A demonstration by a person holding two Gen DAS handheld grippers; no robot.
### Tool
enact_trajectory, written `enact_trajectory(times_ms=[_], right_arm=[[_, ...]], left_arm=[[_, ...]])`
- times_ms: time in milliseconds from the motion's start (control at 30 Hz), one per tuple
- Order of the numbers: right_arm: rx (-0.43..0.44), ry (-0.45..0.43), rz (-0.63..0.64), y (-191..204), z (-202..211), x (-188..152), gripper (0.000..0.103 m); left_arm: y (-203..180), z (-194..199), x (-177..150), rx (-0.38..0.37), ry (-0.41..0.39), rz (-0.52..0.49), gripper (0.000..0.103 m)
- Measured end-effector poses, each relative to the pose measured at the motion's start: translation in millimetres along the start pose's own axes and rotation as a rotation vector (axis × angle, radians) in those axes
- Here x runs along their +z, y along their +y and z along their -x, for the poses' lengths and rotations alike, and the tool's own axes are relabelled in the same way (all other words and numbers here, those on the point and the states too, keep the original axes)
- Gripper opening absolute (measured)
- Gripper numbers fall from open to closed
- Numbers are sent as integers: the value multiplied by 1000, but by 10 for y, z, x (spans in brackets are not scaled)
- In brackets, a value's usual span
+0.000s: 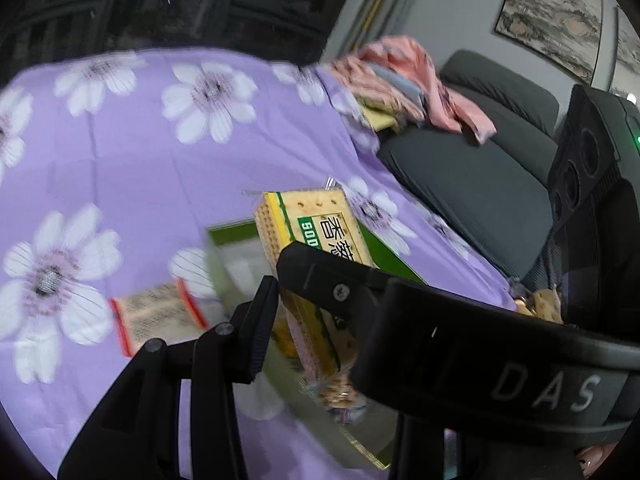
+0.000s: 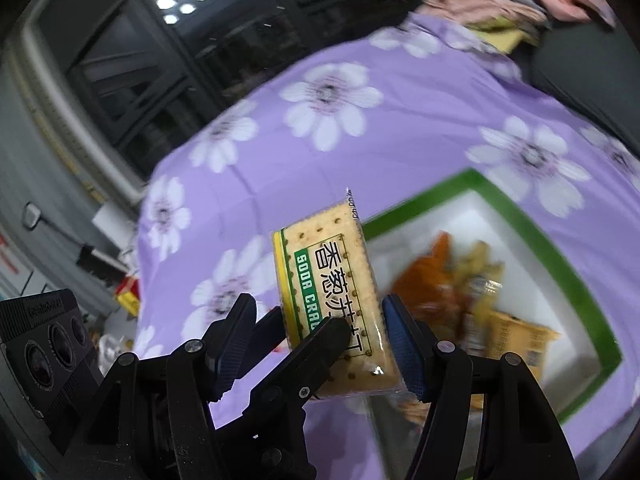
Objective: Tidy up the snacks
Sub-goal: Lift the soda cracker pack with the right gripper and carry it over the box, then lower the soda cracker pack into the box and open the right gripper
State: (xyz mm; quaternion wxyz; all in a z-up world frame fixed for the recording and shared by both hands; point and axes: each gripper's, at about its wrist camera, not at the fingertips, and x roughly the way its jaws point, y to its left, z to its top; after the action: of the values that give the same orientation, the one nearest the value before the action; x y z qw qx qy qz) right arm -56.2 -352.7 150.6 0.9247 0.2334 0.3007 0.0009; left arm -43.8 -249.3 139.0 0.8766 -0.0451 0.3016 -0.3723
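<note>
Left hand-held gripper (image 1: 276,276) clamps soda cracker pack (image 1: 316,224) | right hand-held gripper (image 2: 320,344) spread open around it

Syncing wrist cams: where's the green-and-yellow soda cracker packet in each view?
Left wrist: the green-and-yellow soda cracker packet sits centre, clamped between the left gripper fingers, standing over the green-rimmed white box.
Right wrist: same packet centre, between the open right gripper fingers, box to its right.
Shared landmark: purple cloth with white flowers.
</note>
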Motion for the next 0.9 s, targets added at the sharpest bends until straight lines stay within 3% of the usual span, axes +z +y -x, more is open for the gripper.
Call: enact_trajectory(times_ms=[300,700,800,900], right_arm=[[-63,67,-143,-597,-136,40,68],[-95,7,-322,-1078,-31,47,68],[-128,43,-352,-1173,-110,29,68],[-156,78,-362,-1217,-206,16,68]], left_arm=[[-221,-547,-86,-46,134,40,38],[-457,-898,-53,-91,214,23,38],[-436,-1078,-104,-95,299,66,37],[-396,-1155,-166,-81,312,87,37]])
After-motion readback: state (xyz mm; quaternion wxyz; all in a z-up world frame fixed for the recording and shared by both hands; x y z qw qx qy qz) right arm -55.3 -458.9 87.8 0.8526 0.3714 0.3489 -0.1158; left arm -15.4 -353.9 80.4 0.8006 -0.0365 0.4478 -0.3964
